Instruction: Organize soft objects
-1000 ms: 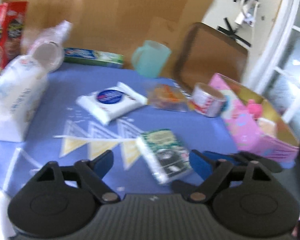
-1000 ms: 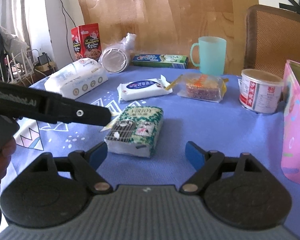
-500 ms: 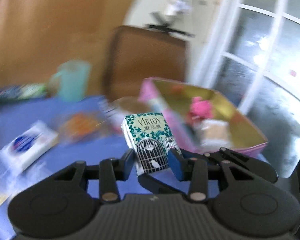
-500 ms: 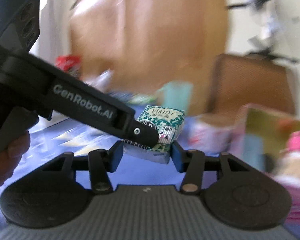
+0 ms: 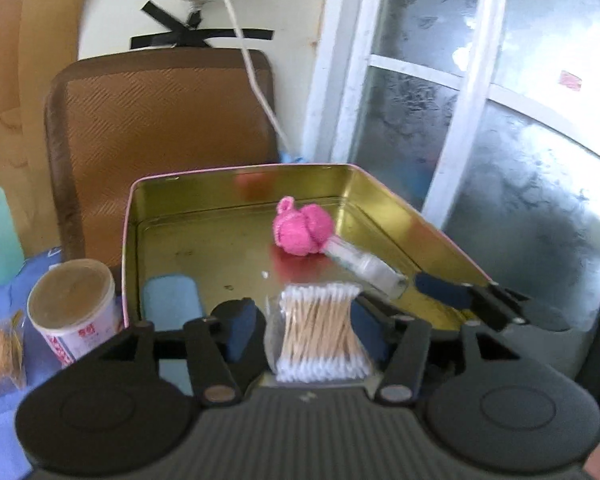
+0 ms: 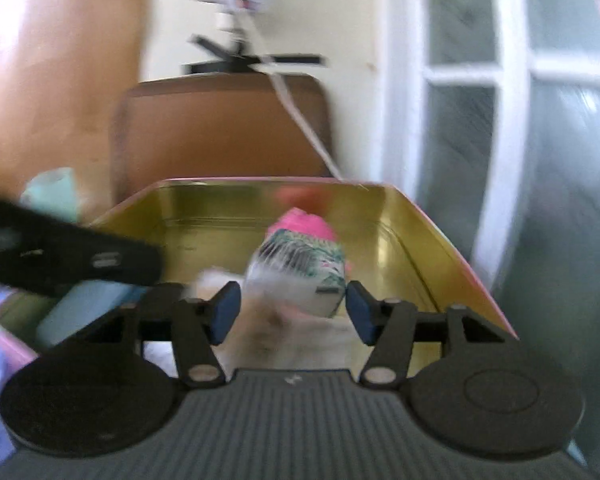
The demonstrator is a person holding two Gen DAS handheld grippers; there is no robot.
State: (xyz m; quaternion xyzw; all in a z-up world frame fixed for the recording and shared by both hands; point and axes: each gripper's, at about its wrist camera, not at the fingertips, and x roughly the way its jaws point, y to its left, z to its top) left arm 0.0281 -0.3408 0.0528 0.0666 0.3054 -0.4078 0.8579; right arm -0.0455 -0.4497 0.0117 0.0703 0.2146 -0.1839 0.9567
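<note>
Right wrist view has the tissues (image 6: 300, 276) over the tin (image 6: 420, 216), between my right tool's (image 6: 288, 312) jaws, which are opening. I see a gap at the left pad; the pack is blurred. (operator)

So they're not gripped? (spotter)

I judge not: neither pad seems to press on them. My left tool (image 5: 303, 330) is opening too, with nothing held. In its view the swabs (image 5: 320, 332) show between its fingers, but they look to be lying in the tin, with a clear gap on the left side. (operator)

How will the tissues handle if you need them again? (spotter)

Light and soft, I expect, with a slick plastic wrap. They'd squash under the pads, so I'd take them across the short sides, mid-pack, and close gently. A corner grip would likely let them slide or twist. (operator)

Anything to avoid in the tin? (spotter)

The pink knit (image 5: 302, 230) sits toward the back and the swabs at the front. I can't tell where the tissues will settle. (operator)
</note>
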